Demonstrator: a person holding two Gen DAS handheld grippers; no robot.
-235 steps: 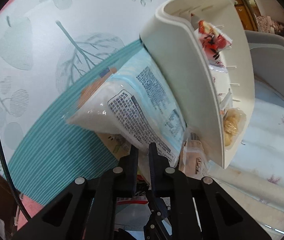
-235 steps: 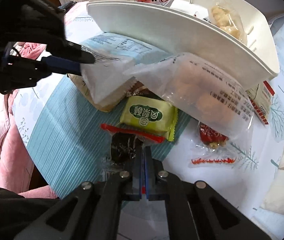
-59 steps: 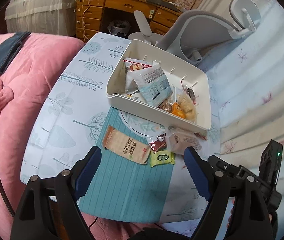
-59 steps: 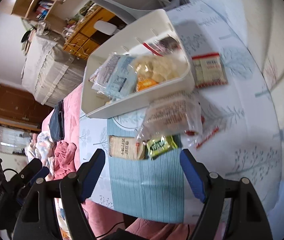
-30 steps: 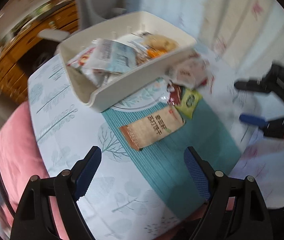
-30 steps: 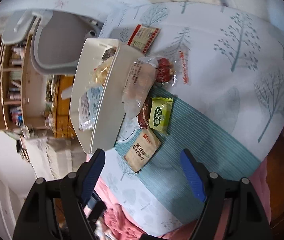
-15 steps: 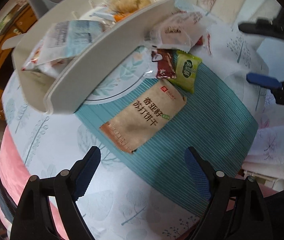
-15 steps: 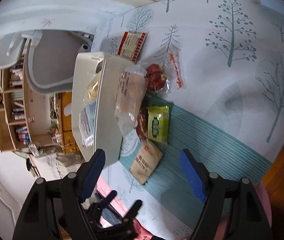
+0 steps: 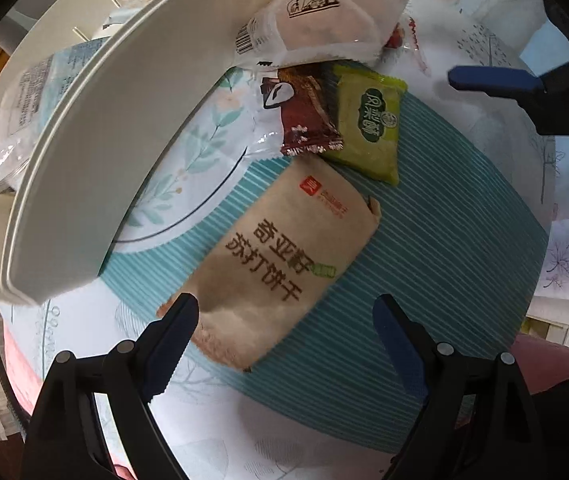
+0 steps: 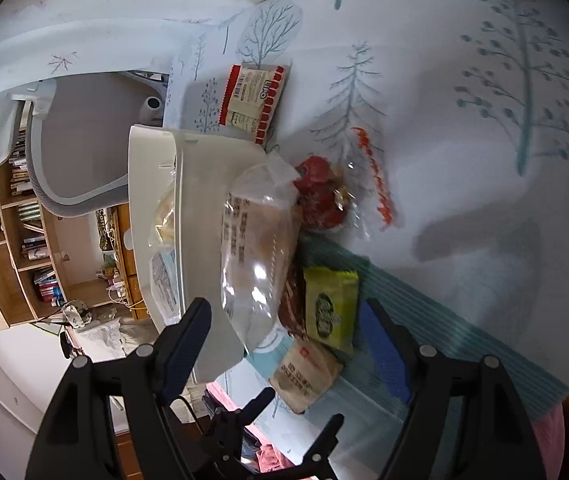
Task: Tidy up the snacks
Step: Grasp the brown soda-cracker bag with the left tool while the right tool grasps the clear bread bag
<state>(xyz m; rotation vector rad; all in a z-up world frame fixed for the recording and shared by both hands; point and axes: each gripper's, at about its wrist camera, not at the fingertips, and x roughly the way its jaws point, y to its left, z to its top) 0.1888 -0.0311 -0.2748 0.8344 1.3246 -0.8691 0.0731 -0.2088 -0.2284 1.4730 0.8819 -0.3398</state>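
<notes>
We hold the left gripper (image 9: 280, 328) with its fingers (image 9: 170, 334) spread wide and nothing between them; they hover just above the near end of the brown cracker packet (image 9: 284, 256), and we cannot tell whether the left finger touches it. The gripper points down at the bench (image 9: 464, 240), over the teal striped mat. To the left of the packet the white basket (image 9: 96, 152) runs along the mat's edge, its long wall close beside the packet, with snack bags already inside. Past the packet's far end lie a dark red wrapper (image 9: 308, 112) and a green packet (image 9: 372, 120), side by side and touching, with a clear bread bag (image 9: 316, 28) leaning on the basket wall above them. To the right of the brown cracker packet the mat is bare up to its edge.

Our right gripper (image 10: 284, 340) also has its fingers (image 10: 384, 350) wide apart and holds nothing. It hangs above the bench, looking down the row of snacks: basket (image 10: 204, 216) on the left, bread bag (image 10: 256, 252) against it, then the green packet (image 10: 330, 304), with a clear bag of red fruit (image 10: 320, 196) beyond and a red-edged packet (image 10: 254, 98) past the basket's far corner. Right of these the tree-print cloth lies open.
</notes>
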